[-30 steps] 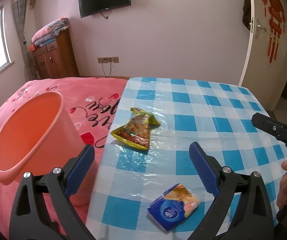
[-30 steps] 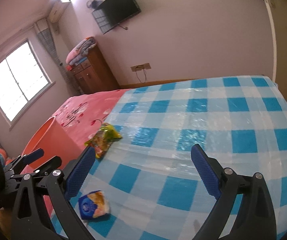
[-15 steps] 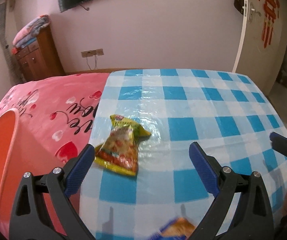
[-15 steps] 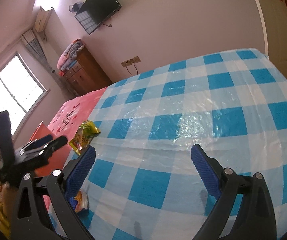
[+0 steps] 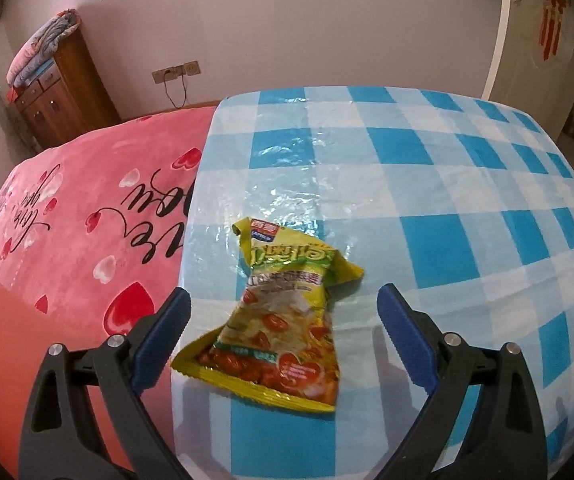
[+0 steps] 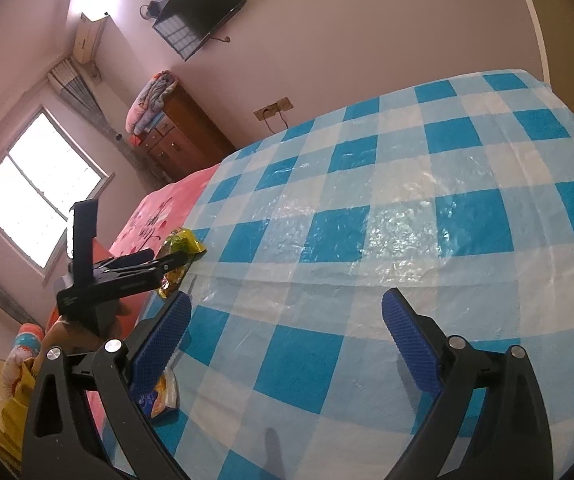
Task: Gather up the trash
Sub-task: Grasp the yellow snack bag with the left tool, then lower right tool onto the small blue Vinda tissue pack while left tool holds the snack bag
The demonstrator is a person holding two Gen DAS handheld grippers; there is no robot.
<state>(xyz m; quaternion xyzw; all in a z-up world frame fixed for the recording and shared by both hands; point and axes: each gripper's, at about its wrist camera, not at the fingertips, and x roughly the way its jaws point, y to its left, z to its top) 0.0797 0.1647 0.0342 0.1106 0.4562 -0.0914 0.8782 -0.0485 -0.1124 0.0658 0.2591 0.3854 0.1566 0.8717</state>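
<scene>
A crumpled yellow snack bag (image 5: pixel 283 320) lies on the blue-and-white checked sheet (image 5: pixel 447 200), close to its left edge. My left gripper (image 5: pixel 283 294) hovers over the bag with one finger on either side. Its jaws are closing, and the pads are still apart from the bag. In the right wrist view the same yellow bag (image 6: pixel 181 244) shows under the left gripper's fingers (image 6: pixel 167 260). My right gripper (image 6: pixel 287 298) is open above bare sheet with nothing between its fingers. A small blue snack packet (image 6: pixel 159 396) lies partly hidden behind its left finger. The orange bin's wall (image 5: pixel 15 320) fills the lower left.
A pink blanket with hearts (image 5: pixel 87 200) covers the bed left of the sheet. A wooden cabinet (image 5: pixel 59 92) with folded bedding stands at the back left. A white door (image 5: pixel 527 40) is at the back right. Yellow bags (image 6: pixel 7 400) sit on the floor.
My left gripper has moved forward and down over the yellow bag, which now lies between its fingers. The blue packet and most of the bin left its view. The right gripper sank and rolled.
</scene>
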